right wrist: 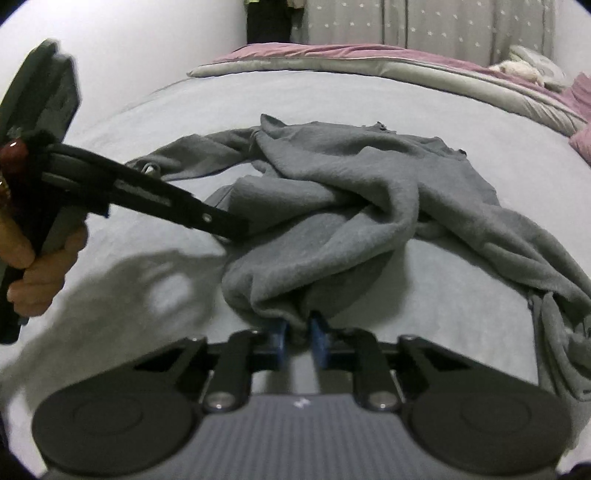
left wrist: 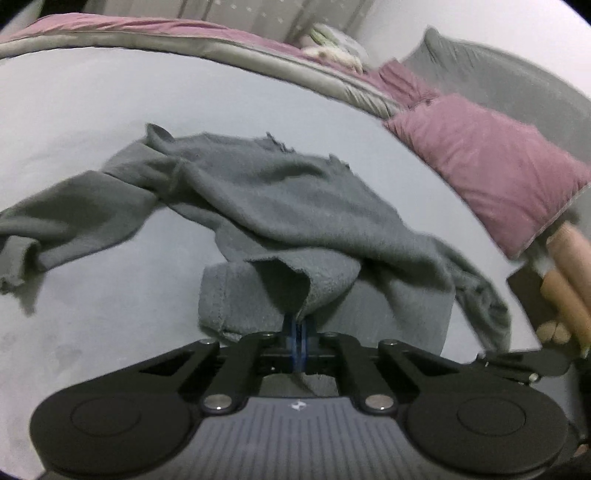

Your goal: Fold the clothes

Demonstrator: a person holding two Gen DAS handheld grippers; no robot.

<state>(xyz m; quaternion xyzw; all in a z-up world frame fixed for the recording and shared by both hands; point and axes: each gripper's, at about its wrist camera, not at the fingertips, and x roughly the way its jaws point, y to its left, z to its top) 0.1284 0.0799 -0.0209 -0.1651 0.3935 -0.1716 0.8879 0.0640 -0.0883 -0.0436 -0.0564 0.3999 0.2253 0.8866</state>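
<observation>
A gray sweater (left wrist: 280, 206) lies crumpled in the middle of a bed, on a pale sheet (left wrist: 92, 295). It is not flat. The cloth is bunched into soft hills and folds. One long sleeve (left wrist: 62, 221) stretches out to the left side in the left wrist view. The other sleeve (right wrist: 554, 306) trails off to the right in the right wrist view.

The left gripper (left wrist: 298, 325) has its blue fingers pressed tight together. A bit of the sweater's near edge is pinched between them, and the cloth lifts up a little there. The right gripper (right wrist: 300, 330) has its fingers nearly closed too, with a lump of the sweater's edge squeezed between them. The two grips sit near each other on the same side of the sweater.

A hand (right wrist: 37, 273) holds the left gripper's handle at the left edge of the right wrist view. That gripper reaches across and its tip is on the sweater's folds. Its shadow falls on the sheet below it.

A purple pillow (left wrist: 491, 166) sits on the bed past the sweater, well apart from it. A purple and gray blanket (right wrist: 369, 62) is bunched along the far side of the bed. A small white soft thing (right wrist: 517, 68) rests on it, too blurry to name. Gray curtains (right wrist: 443, 26) with little white stars hang behind the bed.
</observation>
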